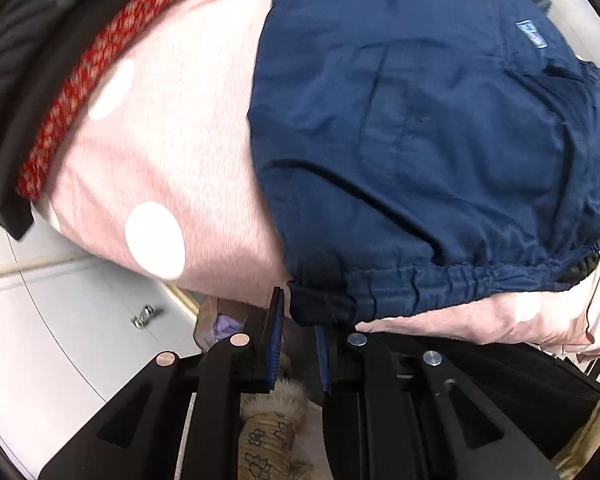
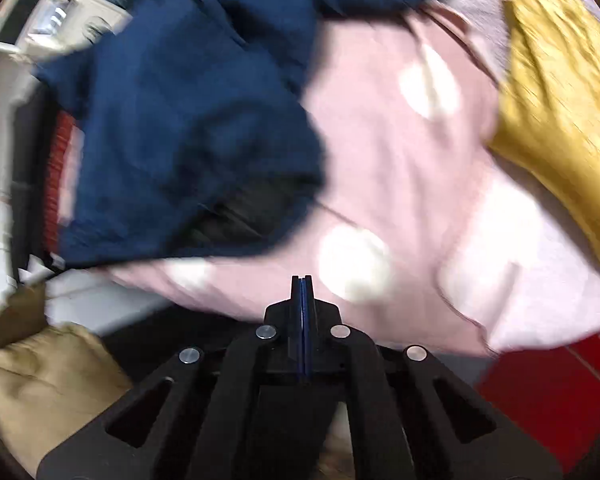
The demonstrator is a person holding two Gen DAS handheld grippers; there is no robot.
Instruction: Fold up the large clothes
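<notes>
A large navy blue jacket (image 1: 420,140) lies spread on a pink blanket with white dots (image 1: 172,152). Its gathered hem (image 1: 440,280) runs along the near edge. My left gripper (image 1: 300,320) is open, its jaws a little apart, right at the hem's near left corner; the corner sits at the fingertips but is not pinched. In the blurred right wrist view the jacket (image 2: 188,120) lies to the upper left on the pink blanket (image 2: 400,184). My right gripper (image 2: 302,284) is shut and empty, its pads pressed together above the blanket's near edge.
A red patterned band (image 1: 88,64) and black fabric edge the blanket on the left. A mustard cloth (image 2: 560,92) lies at the right, a tan cushion (image 2: 40,380) and a red surface (image 2: 552,392) below. White floor (image 1: 40,340) and a furry slipper (image 1: 272,432) show beneath.
</notes>
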